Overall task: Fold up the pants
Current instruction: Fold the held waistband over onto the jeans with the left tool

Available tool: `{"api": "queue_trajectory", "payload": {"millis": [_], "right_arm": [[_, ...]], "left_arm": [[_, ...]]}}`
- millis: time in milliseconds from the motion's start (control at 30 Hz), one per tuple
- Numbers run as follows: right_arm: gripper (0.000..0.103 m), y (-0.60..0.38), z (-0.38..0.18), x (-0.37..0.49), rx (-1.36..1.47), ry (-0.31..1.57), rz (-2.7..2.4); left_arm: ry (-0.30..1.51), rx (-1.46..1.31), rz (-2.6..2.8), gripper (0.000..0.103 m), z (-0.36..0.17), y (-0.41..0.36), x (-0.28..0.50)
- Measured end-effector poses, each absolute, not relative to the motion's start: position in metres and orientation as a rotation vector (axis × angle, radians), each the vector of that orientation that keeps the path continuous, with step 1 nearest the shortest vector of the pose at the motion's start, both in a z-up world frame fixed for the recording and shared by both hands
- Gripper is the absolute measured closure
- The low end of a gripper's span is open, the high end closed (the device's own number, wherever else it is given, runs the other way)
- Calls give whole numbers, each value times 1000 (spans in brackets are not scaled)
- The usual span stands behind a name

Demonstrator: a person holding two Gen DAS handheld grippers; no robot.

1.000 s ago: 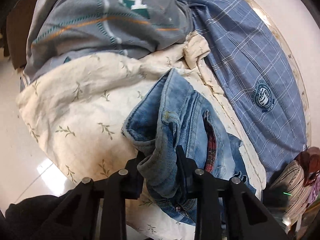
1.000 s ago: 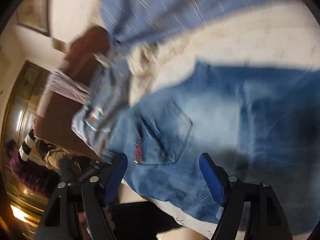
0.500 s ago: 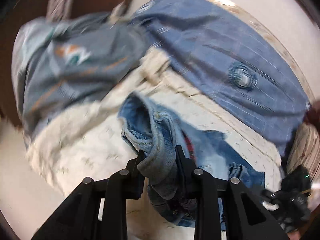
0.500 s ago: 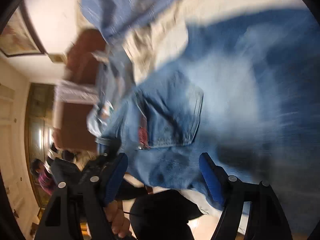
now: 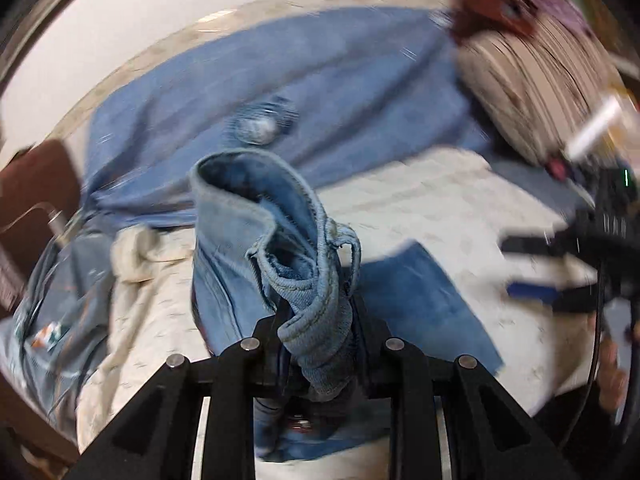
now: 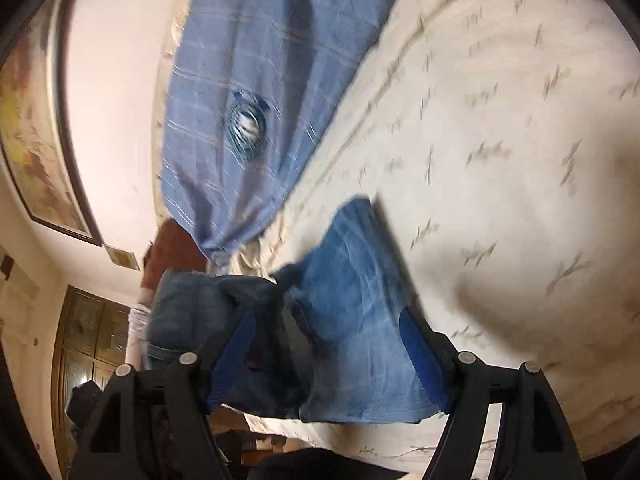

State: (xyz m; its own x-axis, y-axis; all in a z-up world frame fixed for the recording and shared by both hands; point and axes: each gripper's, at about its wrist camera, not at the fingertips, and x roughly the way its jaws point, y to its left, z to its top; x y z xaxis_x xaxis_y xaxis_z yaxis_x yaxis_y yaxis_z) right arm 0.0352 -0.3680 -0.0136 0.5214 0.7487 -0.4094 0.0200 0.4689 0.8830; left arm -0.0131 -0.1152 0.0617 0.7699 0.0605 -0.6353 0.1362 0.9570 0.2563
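Observation:
The pants are blue jeans [image 5: 256, 236] lying on a cream leaf-print bed cover [image 5: 440, 216]. My left gripper [image 5: 318, 320] is shut on a bunched fold of the jeans' waistband and lifts it above the bed. In the right wrist view the jeans [image 6: 360, 296] lie flat near the bed's front edge, with a darker bunched part at the left. My right gripper [image 6: 328, 356] is open with blue pads, hovering just over the jeans and holding nothing. It also shows at the right of the left wrist view [image 5: 560, 268].
A blue checked sheet with a round badge [image 6: 248, 80] lies behind the jeans. A striped pillow [image 5: 532, 80] sits at the back right. Grey patterned cloth [image 5: 56, 312] hangs at the bed's left edge. A framed picture [image 6: 36, 128] hangs on the wall.
My left gripper has swung right with the waistband still in it, lifting the jeans. My right gripper has pulled back toward the jeans' edge; less of the jeans lies spread under it.

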Motion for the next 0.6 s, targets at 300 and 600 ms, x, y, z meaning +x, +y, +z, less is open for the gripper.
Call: {"api": "queue_trajectory", "payload": {"millis": [300, 600], "right_arm": [[25, -397, -24, 25, 1054, 893, 499], [25, -400, -26, 23, 1023, 903, 499]], "left_arm": [[798, 392, -88, 77, 18, -164, -5], [902, 592, -136, 72, -21, -191, -4]]}}
